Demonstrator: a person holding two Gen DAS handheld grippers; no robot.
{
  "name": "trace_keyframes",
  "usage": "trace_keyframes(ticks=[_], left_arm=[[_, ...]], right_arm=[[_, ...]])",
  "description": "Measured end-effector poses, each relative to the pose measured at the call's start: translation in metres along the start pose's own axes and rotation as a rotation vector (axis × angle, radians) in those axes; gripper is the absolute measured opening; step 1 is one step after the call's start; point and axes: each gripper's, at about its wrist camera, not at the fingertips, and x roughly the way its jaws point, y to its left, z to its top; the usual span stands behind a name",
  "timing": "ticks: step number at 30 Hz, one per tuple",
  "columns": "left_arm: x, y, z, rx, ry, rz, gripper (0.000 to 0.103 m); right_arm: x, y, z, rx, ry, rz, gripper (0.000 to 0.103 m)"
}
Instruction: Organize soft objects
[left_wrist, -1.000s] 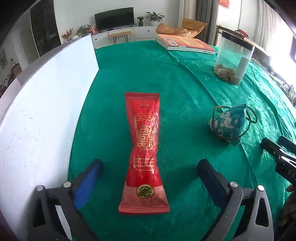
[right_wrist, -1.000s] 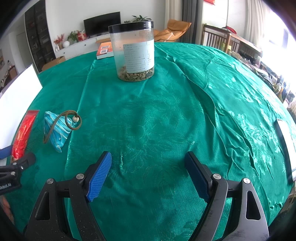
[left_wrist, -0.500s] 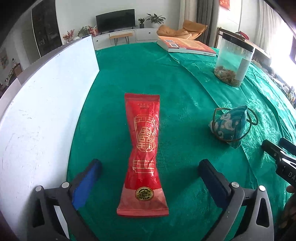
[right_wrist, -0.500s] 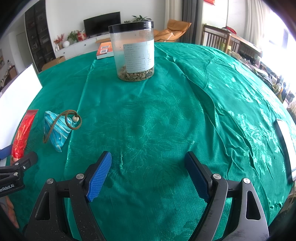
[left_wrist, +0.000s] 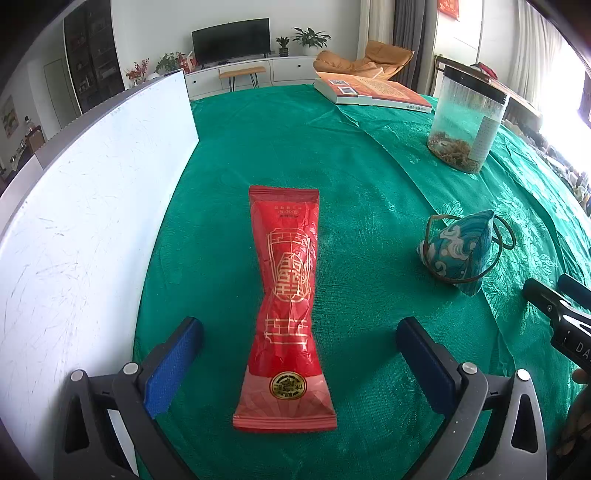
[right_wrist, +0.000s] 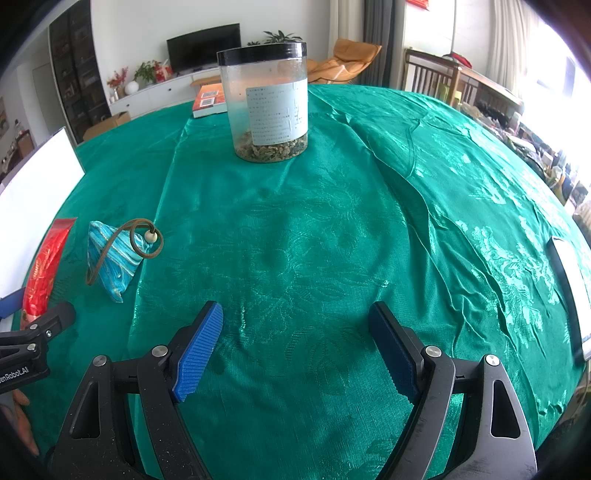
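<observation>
Red packet: a long red foil sachet (left_wrist: 290, 302) lies flat on the green tablecloth (left_wrist: 258, 155), pinched in at the waist, its length running away from the camera.
Packet markings: gold line pattern with a double-happiness character at mid-length; round gold-and-black seal near the near end; small print at the far end is too fine to read.
Left gripper: left gripper (left_wrist: 295, 354) wide open, holding nothing; the packet's near end sits between its blue pads (left_wrist: 171, 369), touching neither.
Fabric pouch: a teal pyramid-shaped pouch (left_wrist: 463, 253) with a brown cord loop, right of the red packet, well apart from it.
Right gripper: right gripper (right_wrist: 295, 347) wide open and empty over bare cloth, right of the pouch.
Gripper lettering: "DA" partly visible on the right gripper's body; "nRobot.AI" on the left gripper's body.
White board: upright white board (left_wrist: 92, 221) just left of the red packet.
Jar: clear black-lidded jar (right_wrist: 267, 105) beyond the packet to the right; printed label unreadable.
Book: orange-covered book (left_wrist: 373, 90) beyond the packet, barcode showing.
</observation>
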Motion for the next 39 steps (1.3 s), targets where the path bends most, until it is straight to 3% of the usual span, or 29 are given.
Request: trace_keyframes(ticks=[10,14,15,17,19,21,25,27,28,29,32,39], left_arm=[[0.000,0.000,0.002,0.004,0.014,-0.006,0.103],[0.002,0.000,0.009,0.027,0.091,-0.020,0.103],[0.001,0.000,0.009,0.028,0.099,-0.022,0.103],[-0.003,0.002,0.008,0.030,0.081,-0.026,0.101],[-0.006,0.003,0.007,0.028,0.054,-0.017,0.090],[-0.006,0.008,0.008,0.013,0.049,-0.016,0.073],[-0.006,0.016,0.010,-0.014,0.019,-0.016,0.054],[-0.007,0.017,0.010,-0.011,0.012,-0.030,0.034],[-0.009,0.018,0.010,-0.022,0.010,-0.059,0.030],[-0.011,0.019,0.009,-0.033,0.006,-0.087,0.028],[-0.022,0.017,0.008,-0.041,-0.029,-0.130,0.027],[-0.070,0.010,0.020,-0.081,-0.117,-0.272,0.026]], right_arm=[[0.000,0.000,0.000,0.000,0.000,0.000,0.084],[-0.001,0.000,0.000,0.002,-0.001,0.007,0.084],[-0.003,-0.001,0.001,0.011,0.000,0.040,0.084],[-0.013,-0.002,0.005,0.060,-0.035,0.225,0.084],[-0.024,0.008,0.014,0.042,-0.094,0.334,0.084],[-0.024,0.031,0.029,-0.058,-0.096,0.393,0.083],[0.010,0.069,0.057,-0.155,0.031,0.428,0.082],[0.030,0.080,0.064,-0.170,0.078,0.438,0.078],[0.037,0.082,0.065,-0.175,0.098,0.442,0.068],[0.041,0.084,0.065,-0.185,0.098,0.429,0.054],[0.036,0.078,0.063,-0.188,0.112,0.452,0.052],[-0.019,0.046,0.068,-0.139,0.014,0.417,0.052]])
